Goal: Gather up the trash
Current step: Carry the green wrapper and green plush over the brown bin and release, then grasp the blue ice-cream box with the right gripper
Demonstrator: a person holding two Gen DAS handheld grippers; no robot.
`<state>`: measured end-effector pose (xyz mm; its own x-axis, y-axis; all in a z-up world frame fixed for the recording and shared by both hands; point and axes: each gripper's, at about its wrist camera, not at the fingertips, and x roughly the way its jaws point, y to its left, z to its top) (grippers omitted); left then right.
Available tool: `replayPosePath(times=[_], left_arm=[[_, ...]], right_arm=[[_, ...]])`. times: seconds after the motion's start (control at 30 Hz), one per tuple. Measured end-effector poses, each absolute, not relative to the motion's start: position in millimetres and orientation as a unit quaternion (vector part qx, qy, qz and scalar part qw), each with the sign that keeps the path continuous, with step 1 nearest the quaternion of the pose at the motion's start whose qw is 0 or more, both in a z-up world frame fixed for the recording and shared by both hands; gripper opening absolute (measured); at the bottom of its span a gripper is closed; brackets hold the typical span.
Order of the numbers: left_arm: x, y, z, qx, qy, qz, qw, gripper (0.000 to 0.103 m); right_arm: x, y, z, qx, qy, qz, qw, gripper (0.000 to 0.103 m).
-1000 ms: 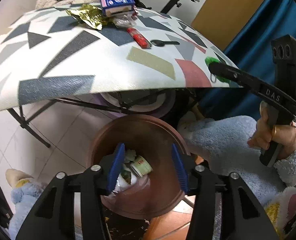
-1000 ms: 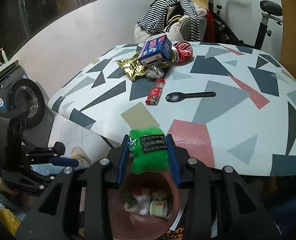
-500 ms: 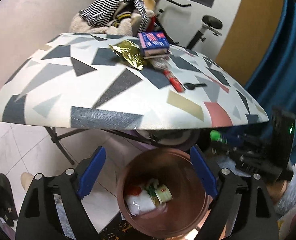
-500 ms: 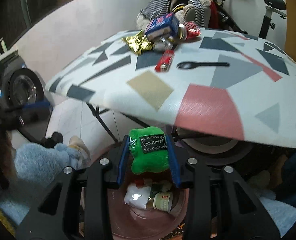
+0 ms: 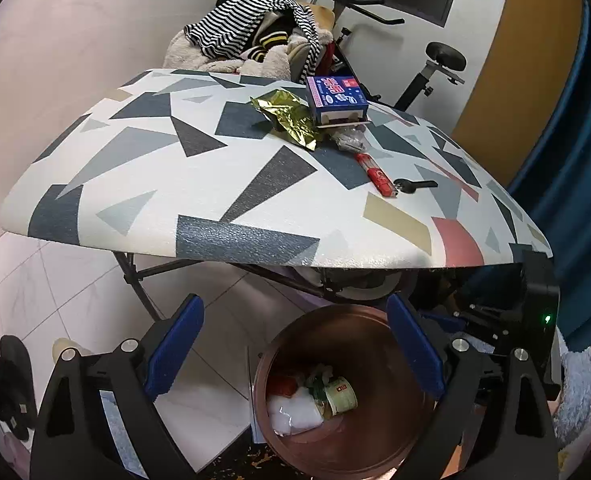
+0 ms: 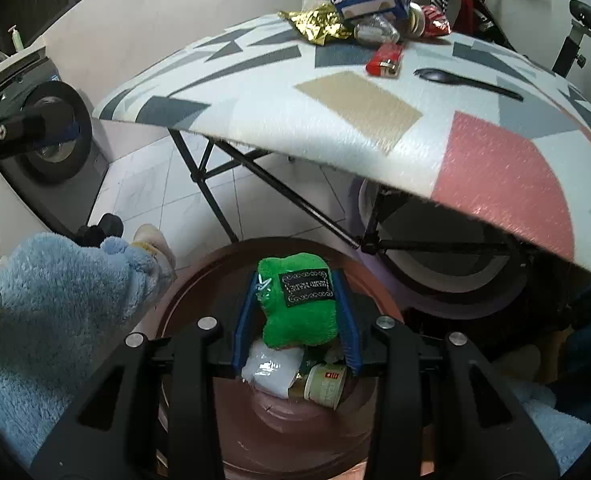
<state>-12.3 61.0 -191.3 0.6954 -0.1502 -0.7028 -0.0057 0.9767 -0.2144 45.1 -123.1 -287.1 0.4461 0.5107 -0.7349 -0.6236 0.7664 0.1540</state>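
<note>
Green cloth (image 6: pixel 299 300) clamped in right hand-held gripper (image 6: pixel 297 316) above bin rim (image 6: pixel 199 280); left hand-held gripper (image 5: pixel 295 352) spread, empty.

Behind the patterned table (image 5: pixel 199 184), striped clothing (image 5: pixel 251 28) lies heaped beside an exercise bike (image 5: pixel 435 68), a washing machine (image 6: pixel 51 136) to its side.

Folding table (image 5: pixel 199 184) with geometric-patterned top, ahead and above. White tiled floor (image 5: pixel 75 300) beneath. Plain white wall (image 5: pixel 75 40) behind. Exercise bike (image 5: pixel 439 64) far right; blue curtain (image 5: pixel 575 152) beside it. Washing machine (image 6: pixel 51 140) at left. Striped clothing pile (image 5: pixel 255 36) beyond table.
</note>
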Motion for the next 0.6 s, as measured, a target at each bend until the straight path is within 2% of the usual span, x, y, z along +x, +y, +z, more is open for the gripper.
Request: replayPosePath(times=[0.1,0.2,0.23,0.27,0.37,0.43,0.6], left_arm=[[-12.3,61.7,-191.4,-0.102,0.388,-0.037,0.915,0.091],[-12.3,62.2,-191.2,-0.101,0.386,-0.037,0.916,0.091],[-12.3,62.4,-191.2,-0.1,0.386,-0.037,0.916,0.091],[-12.1,62.6,-191.6,-0.099,0.386,-0.037,0.916,0.091],[-12.7,62.5,-191.7,-0.096,0.386,-0.034,0.917,0.091],[-13.0,62.6,-191.2,-0.095,0.384,-0.032,0.918,0.091],[-13.1,62.0,-189.5,-0.093,0.38,-0.027,0.92,0.091]], right_arm=[[45.5,-122.4,-289.8,-0.07,0.412,0.335,0.845,0.04],[46.3,-121.7,-291.3,-0.069,0.414,0.333,0.844,0.045],[46.2,-121.9,-291.0,-0.067,0.414,0.332,0.845,0.051],[46.4,-122.7,-290.4,-0.066,0.412,0.332,0.846,0.063],[45.7,-125.4,-286.0,-0.059,0.4,0.329,0.854,0.084],[45.2,-128.5,-281.1,-0.056,0.387,0.323,0.862,0.093],[48.1,-136.2,-274.0,-0.042,0.377,0.317,0.869,0.094]])
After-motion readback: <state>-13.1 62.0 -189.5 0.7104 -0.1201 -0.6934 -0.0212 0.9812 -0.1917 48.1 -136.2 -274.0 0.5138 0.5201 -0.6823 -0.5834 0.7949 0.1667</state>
